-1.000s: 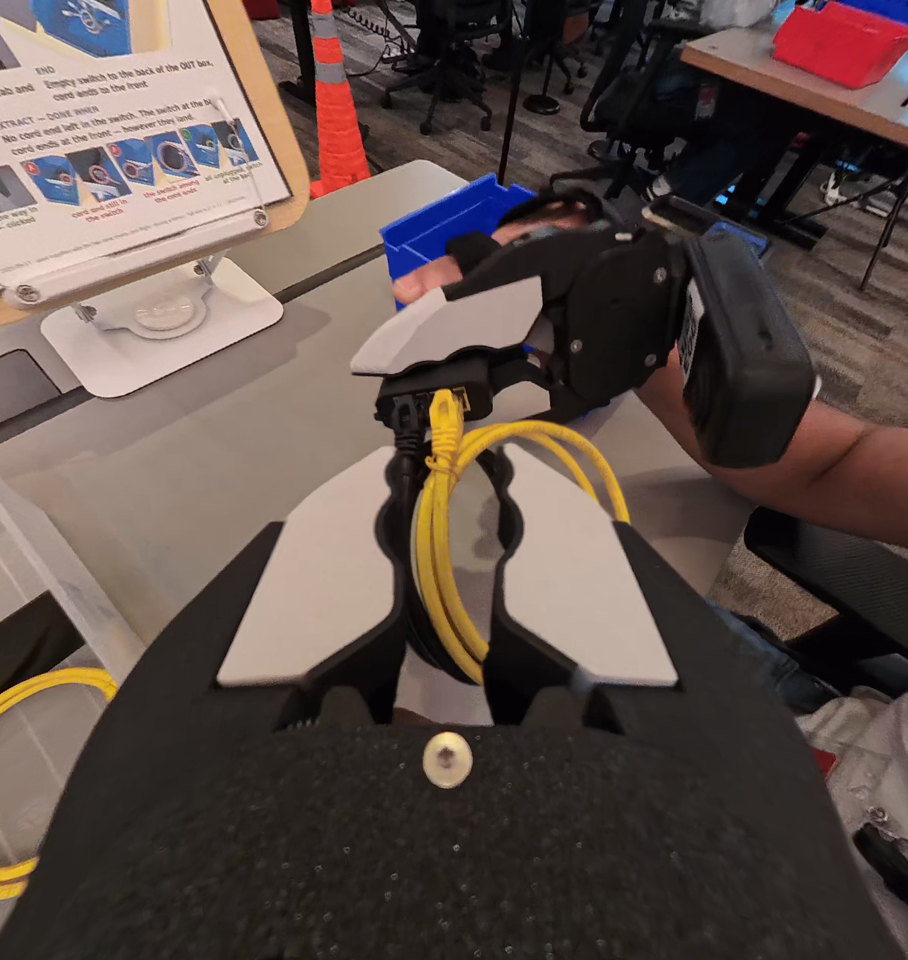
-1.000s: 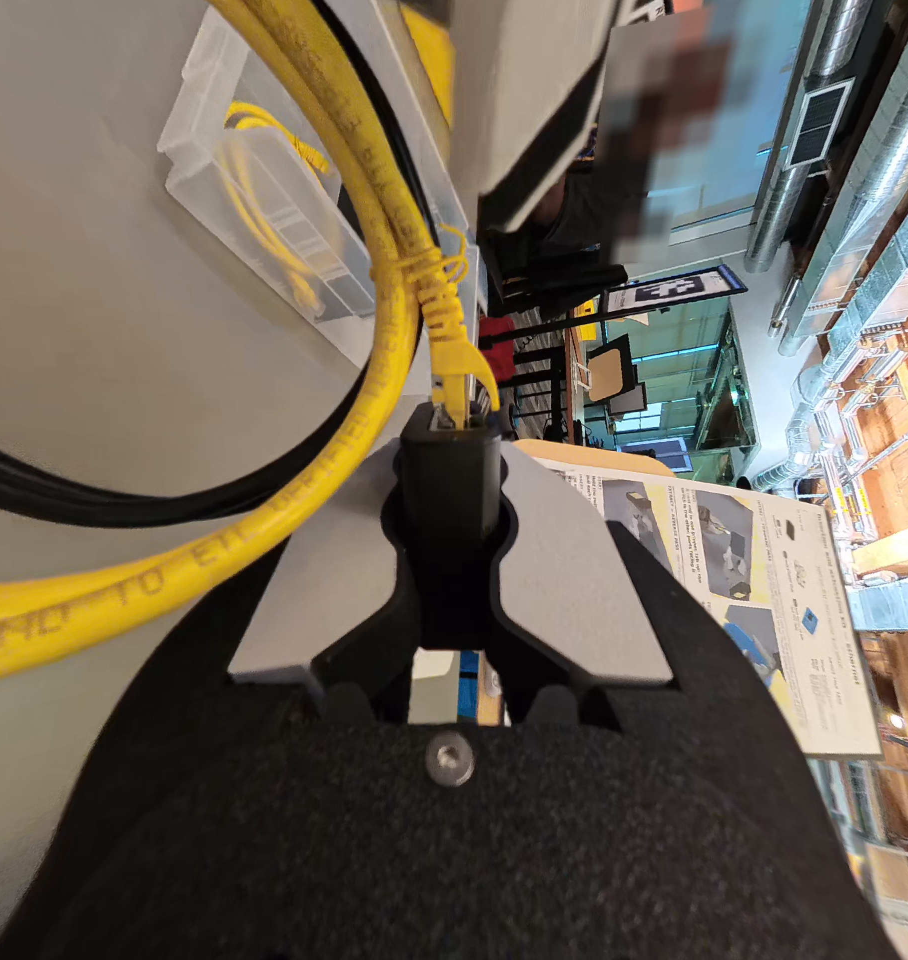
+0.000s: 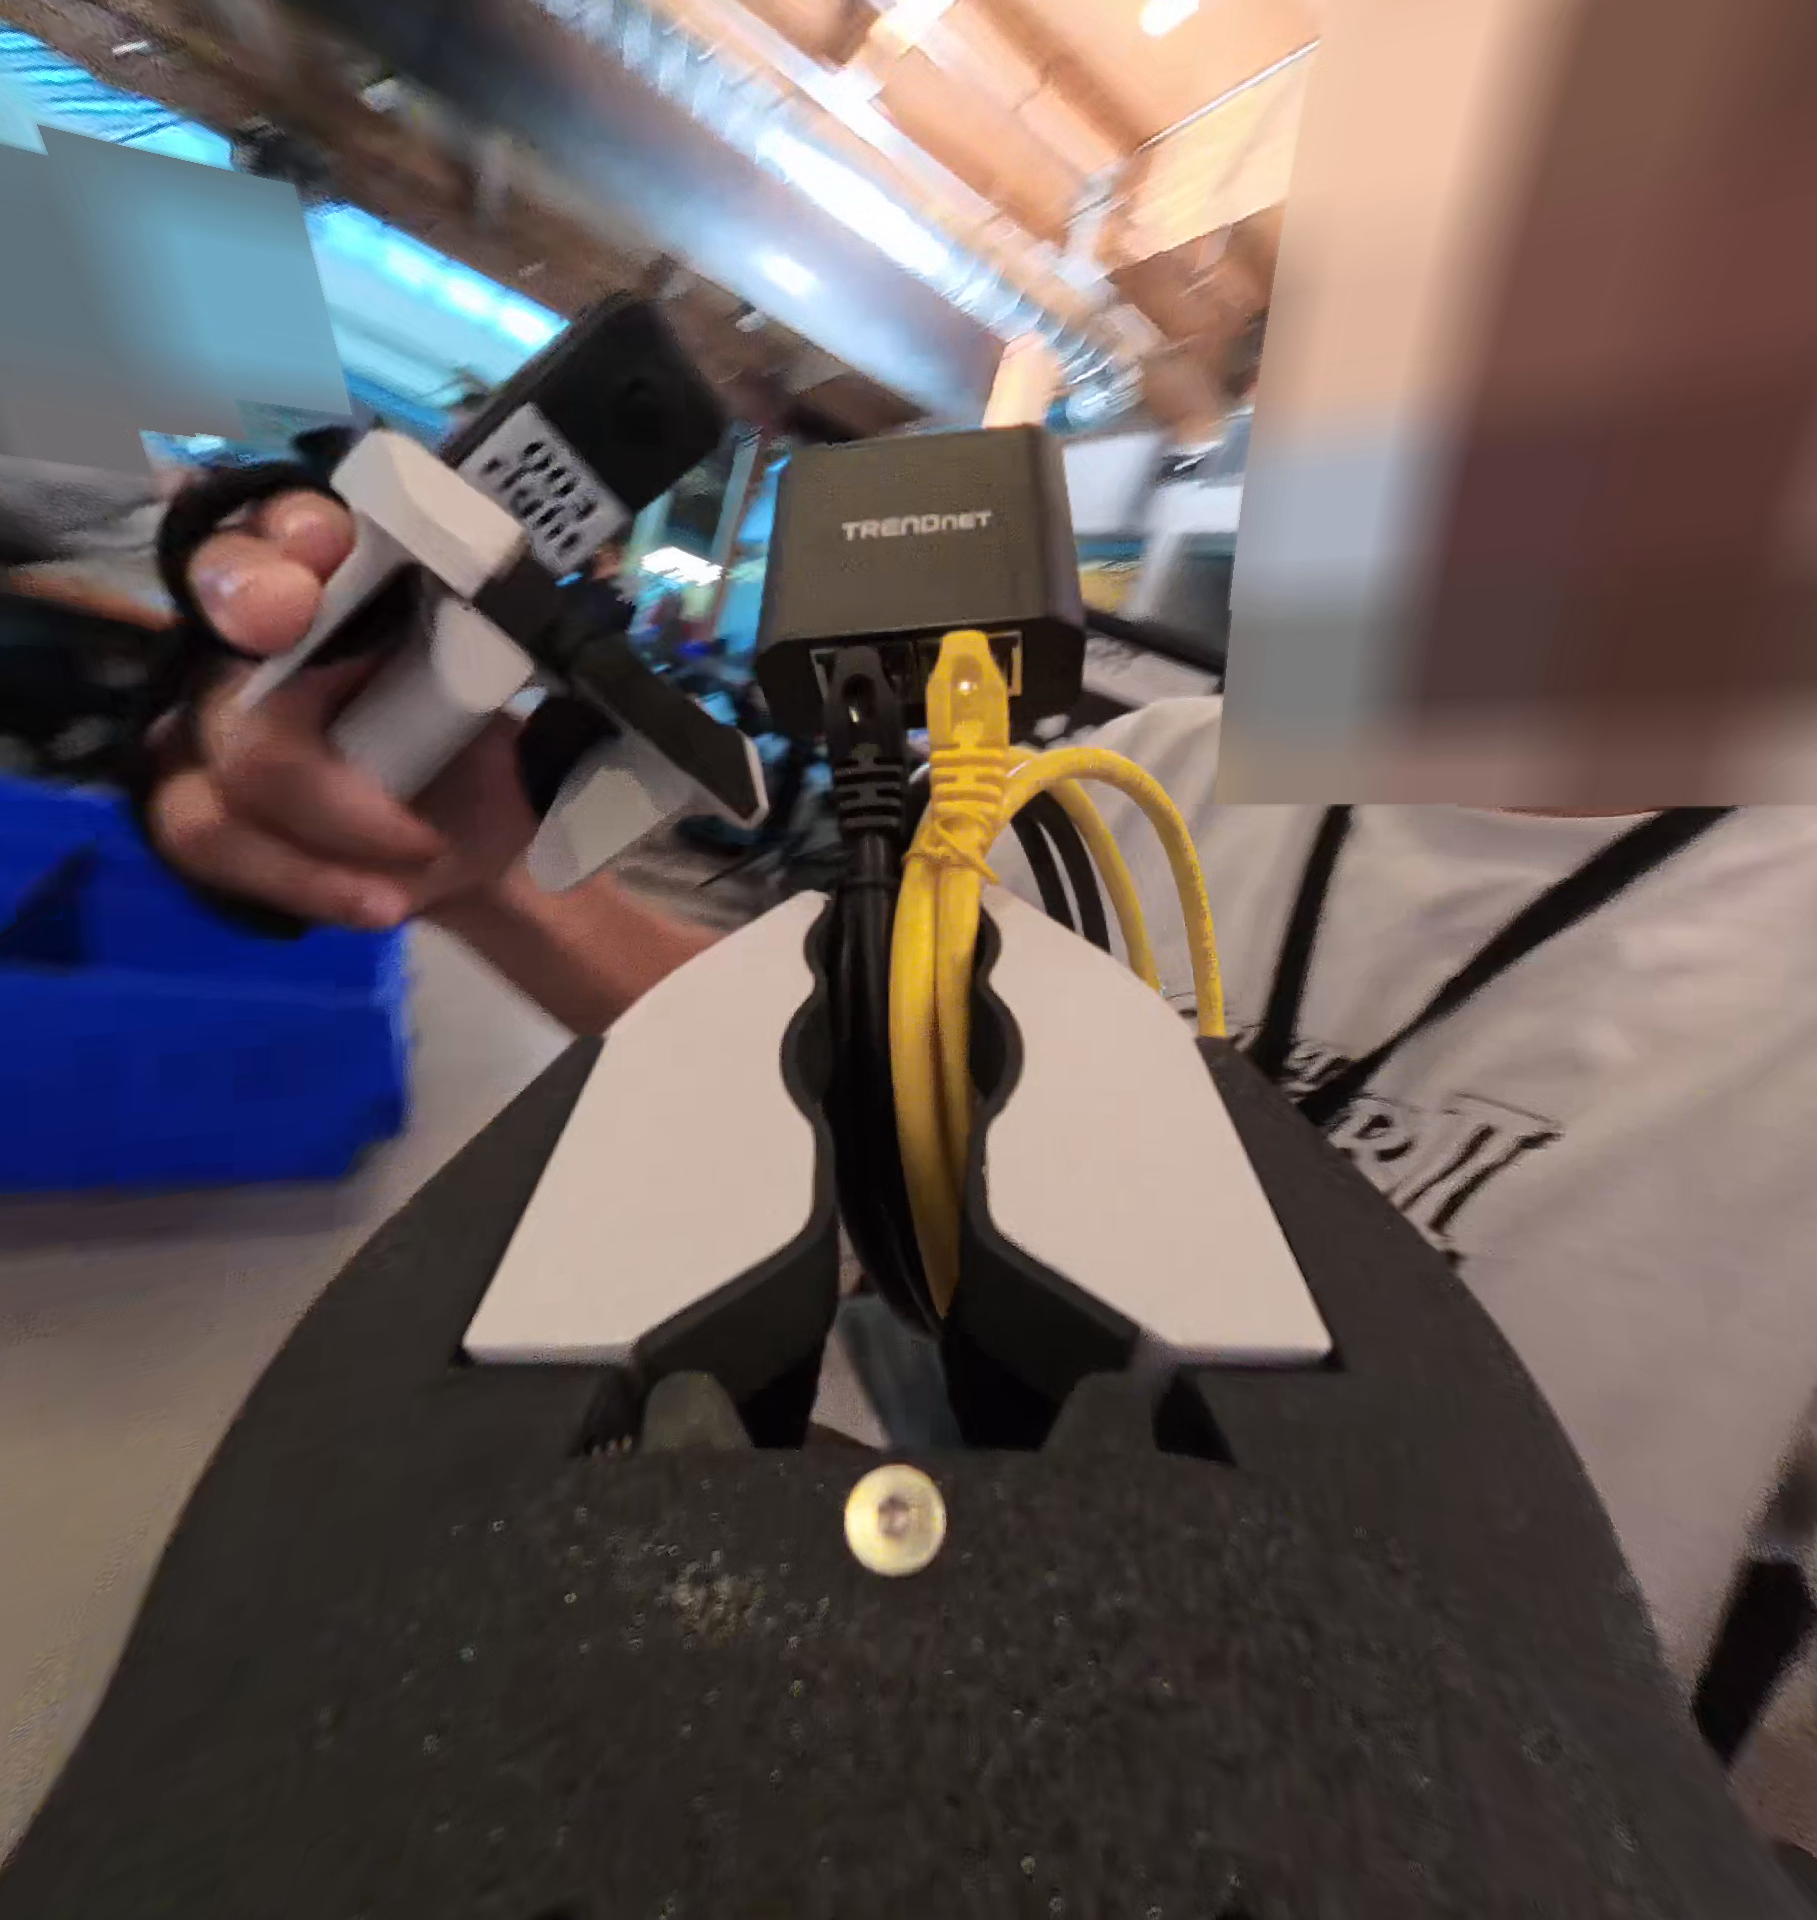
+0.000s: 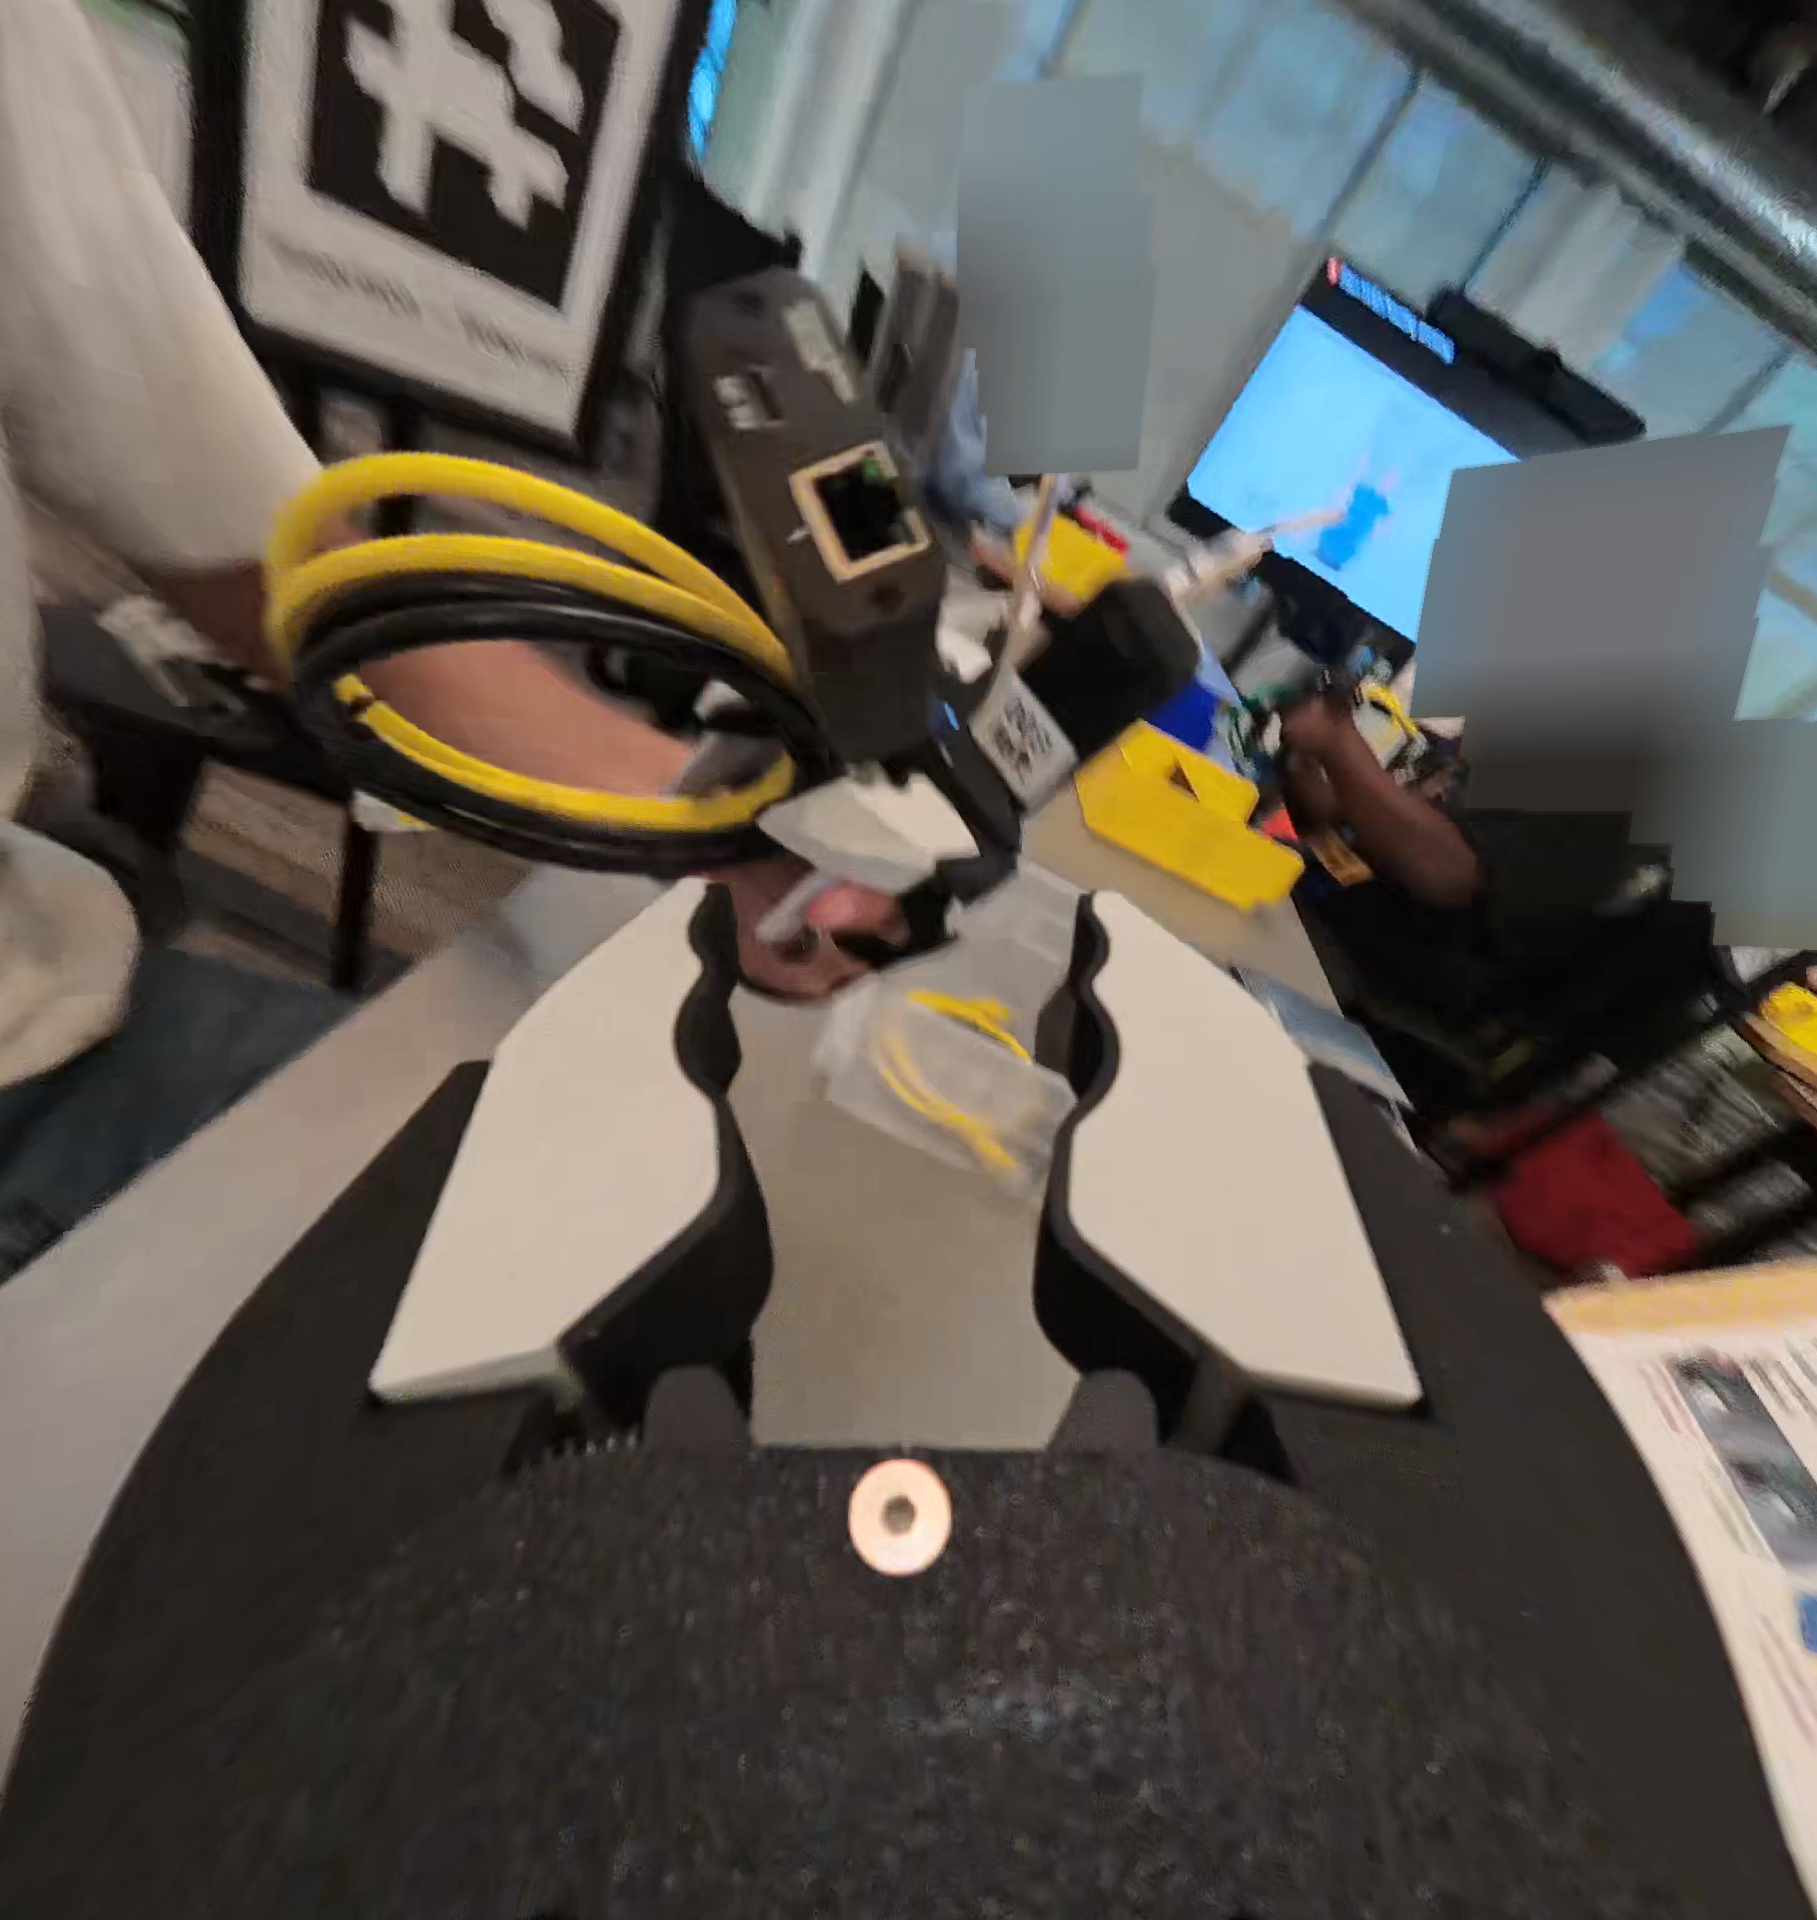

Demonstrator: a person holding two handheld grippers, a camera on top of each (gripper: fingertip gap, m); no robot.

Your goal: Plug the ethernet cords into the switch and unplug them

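Note:
In the left wrist view my left gripper (image 3: 904, 925) is shut on a bundle of a black cord (image 3: 862, 1039) and a yellow cord (image 3: 930, 1039). Both pads press on the bundle. The cords' plugs sit in the ports of the black switch (image 3: 919, 540), which hangs in the air just beyond my fingertips. My right gripper (image 4: 888, 925) is open and empty. It also shows in the left wrist view (image 3: 655, 800), off to the left of the switch and apart from it. In the right wrist view the switch (image 4: 831, 540) shows one empty port, with the coiled cords (image 4: 530, 675) to its left.
A blue bin (image 3: 156, 987) stands on the table at left. A clear plastic box with yellow cords (image 4: 945, 1081) lies on the grey table (image 4: 883, 1299). Yellow bins (image 4: 1184, 821) stand beyond it. An instruction sheet (image 4: 1766, 1455) is at right. A person's shirt (image 3: 1506, 1143) is close by.
My right gripper let go of the switch, opened and drew away. My left gripper closed on the cords and swung upward, carrying the switch by its plugged cords.

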